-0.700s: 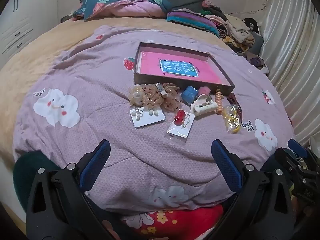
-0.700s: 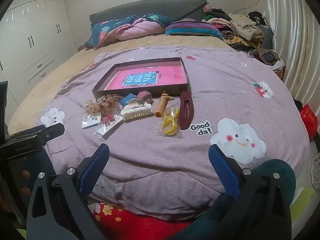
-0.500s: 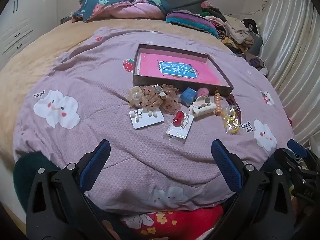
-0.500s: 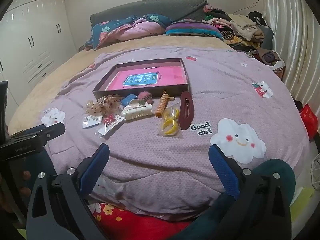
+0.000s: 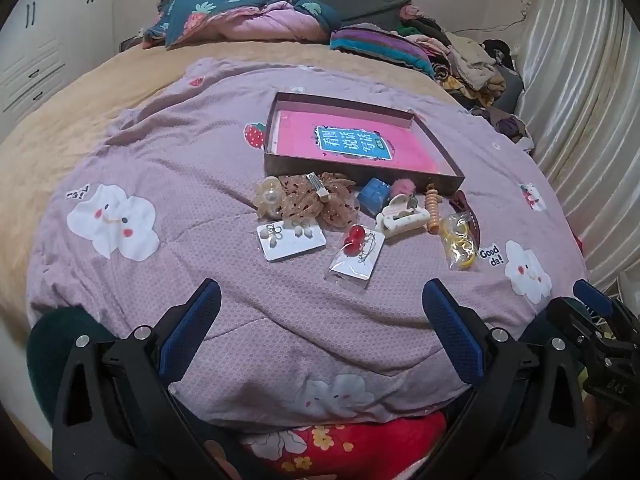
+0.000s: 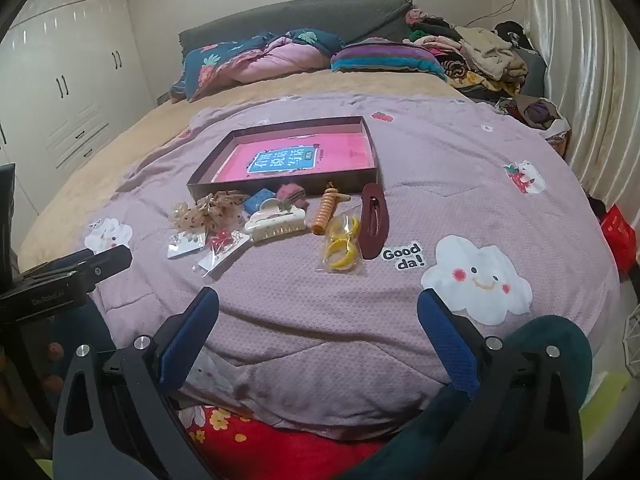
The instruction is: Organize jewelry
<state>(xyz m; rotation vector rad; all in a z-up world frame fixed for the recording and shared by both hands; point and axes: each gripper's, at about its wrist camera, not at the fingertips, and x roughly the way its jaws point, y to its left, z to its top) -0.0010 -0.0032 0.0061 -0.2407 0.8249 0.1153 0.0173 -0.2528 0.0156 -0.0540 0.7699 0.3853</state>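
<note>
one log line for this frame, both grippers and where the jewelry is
left gripper: open, empty | right gripper: open, empty | hair clips and earring cards: on quilt | tray: no jewelry inside

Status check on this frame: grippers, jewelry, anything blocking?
Left gripper open, empty; right gripper open, empty. Jewelry pile on quilt, outside the box. Nothing blocking.

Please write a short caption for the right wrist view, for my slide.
Open right hand-held gripper above a purple blanket, facing hair clips beside a shallow box.
</note>
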